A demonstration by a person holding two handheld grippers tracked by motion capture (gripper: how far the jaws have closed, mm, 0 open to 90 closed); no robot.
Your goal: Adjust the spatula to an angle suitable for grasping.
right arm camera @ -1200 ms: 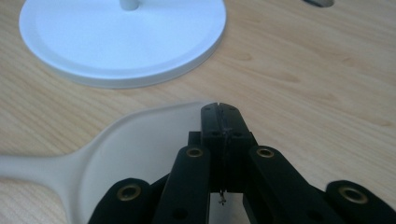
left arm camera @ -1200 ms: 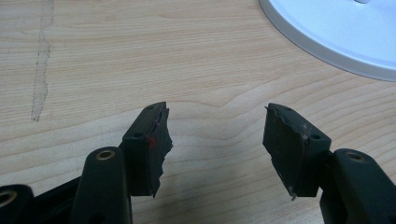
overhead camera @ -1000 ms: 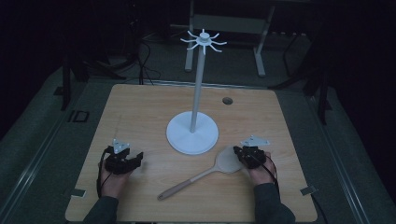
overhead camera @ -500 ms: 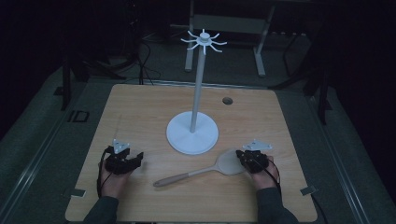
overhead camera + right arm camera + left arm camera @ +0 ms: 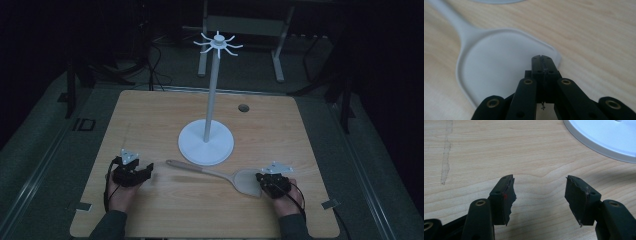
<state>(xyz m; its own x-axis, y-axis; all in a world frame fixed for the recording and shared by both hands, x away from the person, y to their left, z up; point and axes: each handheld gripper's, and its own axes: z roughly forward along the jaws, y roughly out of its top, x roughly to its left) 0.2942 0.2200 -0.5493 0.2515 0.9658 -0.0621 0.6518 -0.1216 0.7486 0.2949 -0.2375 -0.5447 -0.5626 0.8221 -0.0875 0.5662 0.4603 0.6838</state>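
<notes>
Readable text: none on the light wooden table.
White round-based stand: no label.
Pale flat spatula: seemingly unmarked; view dim.

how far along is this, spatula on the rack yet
Not yet. Done: nothing hangs on the rack. In hand: the right gripper rests with shut jaws on the blade of the spatula, which lies flat on the table near the rack's base. The left gripper sits open on the table, holding nothing. Left: probably gripping, lifting and hanging it.

left gripper fingers spread wide — right gripper fingers pressed together
</notes>
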